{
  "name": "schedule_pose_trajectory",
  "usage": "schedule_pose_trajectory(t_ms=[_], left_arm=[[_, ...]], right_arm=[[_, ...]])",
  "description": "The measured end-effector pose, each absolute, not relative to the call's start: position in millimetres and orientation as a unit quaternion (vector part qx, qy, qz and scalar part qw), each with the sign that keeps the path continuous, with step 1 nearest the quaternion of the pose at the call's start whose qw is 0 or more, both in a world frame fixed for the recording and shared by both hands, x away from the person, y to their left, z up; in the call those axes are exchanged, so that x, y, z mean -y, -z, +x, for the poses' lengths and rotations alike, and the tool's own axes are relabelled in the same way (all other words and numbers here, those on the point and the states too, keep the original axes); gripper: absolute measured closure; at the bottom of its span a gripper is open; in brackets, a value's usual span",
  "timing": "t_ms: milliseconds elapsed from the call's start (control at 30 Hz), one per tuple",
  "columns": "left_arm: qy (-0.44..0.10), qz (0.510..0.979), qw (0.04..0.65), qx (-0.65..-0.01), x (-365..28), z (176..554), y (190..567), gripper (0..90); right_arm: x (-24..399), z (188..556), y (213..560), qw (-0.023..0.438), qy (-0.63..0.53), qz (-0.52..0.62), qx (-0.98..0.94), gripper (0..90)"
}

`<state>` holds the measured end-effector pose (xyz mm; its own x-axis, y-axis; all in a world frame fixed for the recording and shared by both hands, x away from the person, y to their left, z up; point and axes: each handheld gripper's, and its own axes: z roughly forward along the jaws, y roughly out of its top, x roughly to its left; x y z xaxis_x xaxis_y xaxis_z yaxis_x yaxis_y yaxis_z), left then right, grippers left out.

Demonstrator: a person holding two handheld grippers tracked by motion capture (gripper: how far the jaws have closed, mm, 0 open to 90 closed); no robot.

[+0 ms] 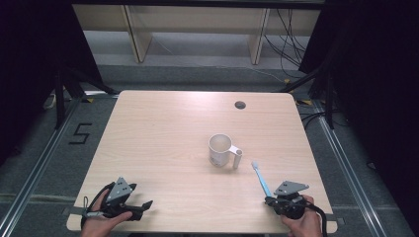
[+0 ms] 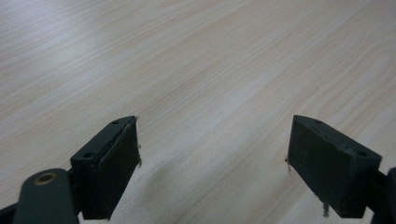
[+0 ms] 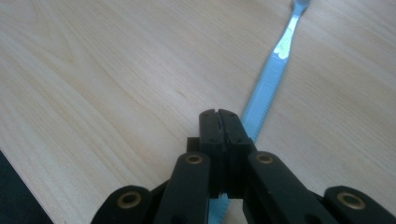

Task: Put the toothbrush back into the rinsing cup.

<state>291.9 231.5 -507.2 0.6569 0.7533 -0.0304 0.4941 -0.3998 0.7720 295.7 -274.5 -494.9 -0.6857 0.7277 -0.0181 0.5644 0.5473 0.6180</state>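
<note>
Resting at the near left corner of the pale wood-grain counter (image 1: 163, 128), left claw (image 2: 212, 154) spread wide, nothing between its flat black pads. Farther in, right of centre: white plastic mug (image 1: 221, 149), upright, smooth, handle toward the near right. Just beyond, blue toothbrush (image 3: 268, 88) slanting up off the counter, bristles toward the mug, handle end pinched in the right claw (image 3: 220, 122). Probably light, slim, fairly stiff, slick plastic; best gripped at the ribbed handle.
</note>
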Motion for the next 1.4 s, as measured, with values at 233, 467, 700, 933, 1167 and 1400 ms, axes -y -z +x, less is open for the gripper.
schedule_pose_trajectory(t_ms=[233,467,700,933,1167,1400], left_arm=[[-0.166,0.821,0.392,-0.381,-231,292,507,16.0],[-0.164,0.823,0.385,-0.383,-232,292,507,16.0],[-0.163,0.821,0.387,-0.388,-232,293,508,16.0],[-0.165,0.823,0.383,-0.386,-233,295,508,16.0],[-0.159,0.824,0.385,-0.385,-231,295,507,16.0],[-0.161,0.827,0.386,-0.375,-227,298,507,16.0]], right_arm=[[276,294,486,0.141,-0.291,0.387,-0.864,89.6],[273,300,475,0.133,-0.27,0.417,-0.858,86.7],[270,316,470,0.138,-0.248,0.416,-0.864,80.7],[262,329,468,0.111,-0.223,0.435,-0.866,76.1],[258,335,470,0.094,-0.208,0.45,-0.863,71.1],[256,341,471,0.092,-0.19,0.448,-0.868,69.0]])
